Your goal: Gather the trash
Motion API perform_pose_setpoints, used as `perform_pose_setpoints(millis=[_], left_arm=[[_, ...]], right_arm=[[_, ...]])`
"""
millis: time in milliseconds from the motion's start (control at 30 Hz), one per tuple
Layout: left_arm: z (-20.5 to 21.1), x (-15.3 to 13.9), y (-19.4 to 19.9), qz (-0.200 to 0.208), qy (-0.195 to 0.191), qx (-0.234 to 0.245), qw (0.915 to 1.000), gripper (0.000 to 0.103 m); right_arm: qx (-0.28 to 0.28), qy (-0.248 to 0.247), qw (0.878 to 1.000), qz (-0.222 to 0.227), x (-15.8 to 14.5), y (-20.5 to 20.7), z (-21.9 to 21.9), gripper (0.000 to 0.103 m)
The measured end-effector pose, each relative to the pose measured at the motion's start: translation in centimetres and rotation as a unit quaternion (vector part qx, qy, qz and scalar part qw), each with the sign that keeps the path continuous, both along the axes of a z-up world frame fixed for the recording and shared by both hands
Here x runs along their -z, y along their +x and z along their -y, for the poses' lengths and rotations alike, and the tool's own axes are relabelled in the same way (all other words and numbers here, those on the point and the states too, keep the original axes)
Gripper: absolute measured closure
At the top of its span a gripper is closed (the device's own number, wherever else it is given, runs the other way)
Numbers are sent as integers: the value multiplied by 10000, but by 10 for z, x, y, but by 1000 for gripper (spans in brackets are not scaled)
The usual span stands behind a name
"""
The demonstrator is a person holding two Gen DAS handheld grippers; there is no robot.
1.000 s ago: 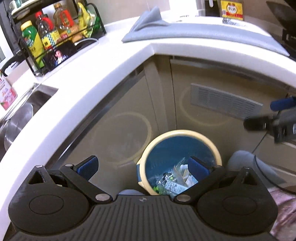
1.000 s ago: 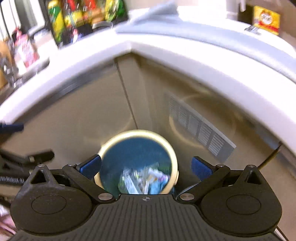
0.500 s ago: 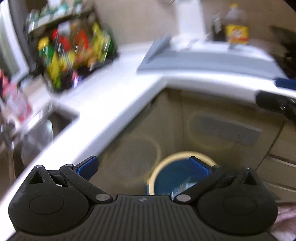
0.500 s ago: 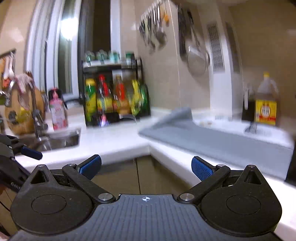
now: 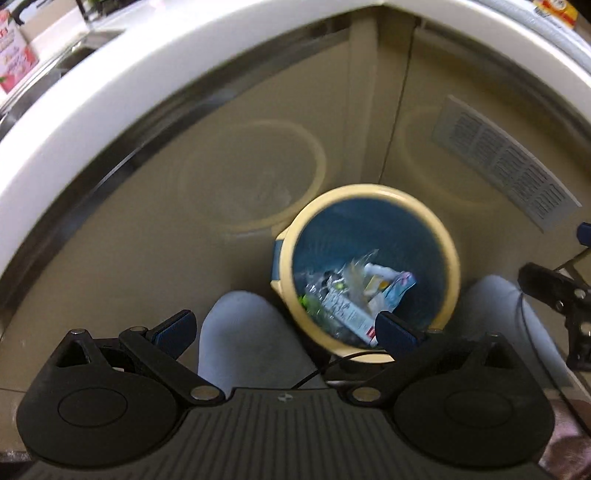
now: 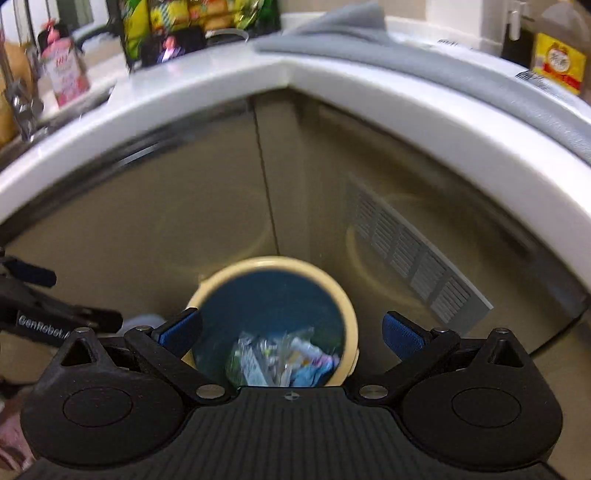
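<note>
A round bin [image 5: 452, 258] with a cream rim and blue inside stands on the floor in the cabinet corner. Crumpled wrappers and plastic trash [image 5: 354, 291] lie in its bottom. My left gripper [image 5: 284, 328] hangs above and in front of it, open and holding nothing. From the right wrist view the same bin [image 6: 349, 314] and its trash [image 6: 284, 358] sit straight below my right gripper [image 6: 291, 330], which is open and holds nothing too. Each gripper shows at the edge of the other's view: the right one [image 5: 554, 291], the left one [image 6: 48, 310].
The white counter edge [image 6: 221, 96] curves overhead, with a grey mat [image 6: 424, 62], a bottle rack [image 6: 199, 22], a pink bottle [image 6: 66, 70] and a sink [image 5: 77, 51] on it. Beige cabinet doors with a grey vent [image 6: 417, 258] stand behind the bin. A person's grey-trousered knees [image 5: 251, 343] flank the bin.
Half a second ago both grippers pointed up at the counter and wall; they have now tipped back down over the bin. Both stay open with nothing in them throughout.
</note>
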State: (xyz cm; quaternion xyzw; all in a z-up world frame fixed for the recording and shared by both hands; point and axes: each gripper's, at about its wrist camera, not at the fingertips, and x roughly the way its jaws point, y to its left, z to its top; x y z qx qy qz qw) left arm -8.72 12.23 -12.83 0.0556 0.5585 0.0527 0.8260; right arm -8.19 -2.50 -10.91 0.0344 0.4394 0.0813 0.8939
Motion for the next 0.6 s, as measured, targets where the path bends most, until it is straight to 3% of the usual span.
perform_pose_setpoints(millis=[367, 600], left_arm=[[-3, 17, 5, -294, -30, 157, 9994, 0], [4, 20, 5, -331, 62, 290, 9990, 0]], right_arm=[[87, -101, 9980, -620, 29, 17, -6, 0], [188, -126, 9968, -770, 38, 21, -5, 0]])
